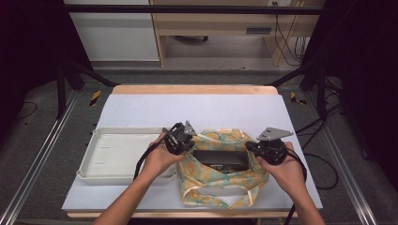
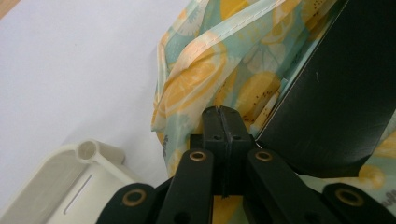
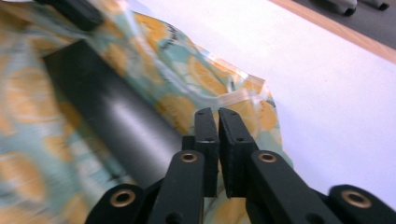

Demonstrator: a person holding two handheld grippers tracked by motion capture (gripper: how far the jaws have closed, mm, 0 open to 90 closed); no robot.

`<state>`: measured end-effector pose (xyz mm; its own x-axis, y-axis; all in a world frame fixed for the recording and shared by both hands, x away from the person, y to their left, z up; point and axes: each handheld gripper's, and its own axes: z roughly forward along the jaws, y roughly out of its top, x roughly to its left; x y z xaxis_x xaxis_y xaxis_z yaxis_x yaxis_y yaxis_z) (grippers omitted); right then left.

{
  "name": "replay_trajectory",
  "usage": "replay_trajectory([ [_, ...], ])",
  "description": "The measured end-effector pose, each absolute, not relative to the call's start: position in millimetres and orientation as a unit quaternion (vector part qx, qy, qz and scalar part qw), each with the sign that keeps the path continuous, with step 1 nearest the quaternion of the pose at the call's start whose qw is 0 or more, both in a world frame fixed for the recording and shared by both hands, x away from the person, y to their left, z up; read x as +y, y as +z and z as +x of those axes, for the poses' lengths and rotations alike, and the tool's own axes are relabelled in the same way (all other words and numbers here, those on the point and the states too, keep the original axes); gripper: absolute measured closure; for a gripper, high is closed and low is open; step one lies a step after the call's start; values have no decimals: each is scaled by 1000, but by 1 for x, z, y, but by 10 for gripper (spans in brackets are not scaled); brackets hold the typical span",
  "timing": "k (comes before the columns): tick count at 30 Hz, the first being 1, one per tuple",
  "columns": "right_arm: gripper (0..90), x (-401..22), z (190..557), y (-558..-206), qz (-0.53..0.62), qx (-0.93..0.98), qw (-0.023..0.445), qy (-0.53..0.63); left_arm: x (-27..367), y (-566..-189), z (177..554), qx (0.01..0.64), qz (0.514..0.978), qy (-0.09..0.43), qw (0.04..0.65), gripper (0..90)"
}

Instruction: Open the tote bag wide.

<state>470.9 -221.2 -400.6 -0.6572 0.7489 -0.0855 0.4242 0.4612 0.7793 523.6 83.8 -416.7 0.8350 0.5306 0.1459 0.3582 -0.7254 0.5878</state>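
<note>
A tote bag (image 1: 220, 180) printed with yellow lemons on pale green lies at the table's front, its mouth spread wide. Inside it rests a flat black box (image 1: 220, 159). My left gripper (image 1: 187, 143) is at the bag's left rim, jaws shut on the fabric. In the left gripper view the gripper (image 2: 222, 112) pinches a fold of the bag (image 2: 201, 70) beside the box (image 2: 336, 93). My right gripper (image 1: 253, 147) is at the bag's right rim. In the right gripper view that gripper (image 3: 217, 114) is shut on the hem of the bag (image 3: 187, 65), with the box (image 3: 107, 116) to its left.
An empty cream tray (image 1: 117, 154) sits left of the bag, its corner (image 2: 70, 177) close to my left gripper. The white tabletop (image 1: 197, 110) stretches bare behind the bag. Two bag handles lie by the front edge.
</note>
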Motion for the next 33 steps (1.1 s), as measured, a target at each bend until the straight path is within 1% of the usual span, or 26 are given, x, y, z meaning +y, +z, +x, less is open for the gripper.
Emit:
replay_trajectory([
  [2,900,-221,481,-409,361,828,212,373,83,-418,525,243,916,154,278,900],
  [6,900,-228,496,-430,382,826,201,363,82,-421,528,244,918,150,274,900],
  [13,900,-237,504,-455,410,820,177,359,81,-427,534,248,920,145,267,900],
  [18,900,-238,505,-462,420,819,163,355,80,-430,535,248,922,144,261,900],
  [29,900,-240,508,-470,424,827,154,334,83,-441,538,248,927,128,249,900],
  [33,900,-241,507,-468,425,825,156,337,83,-442,537,250,926,130,251,900],
])
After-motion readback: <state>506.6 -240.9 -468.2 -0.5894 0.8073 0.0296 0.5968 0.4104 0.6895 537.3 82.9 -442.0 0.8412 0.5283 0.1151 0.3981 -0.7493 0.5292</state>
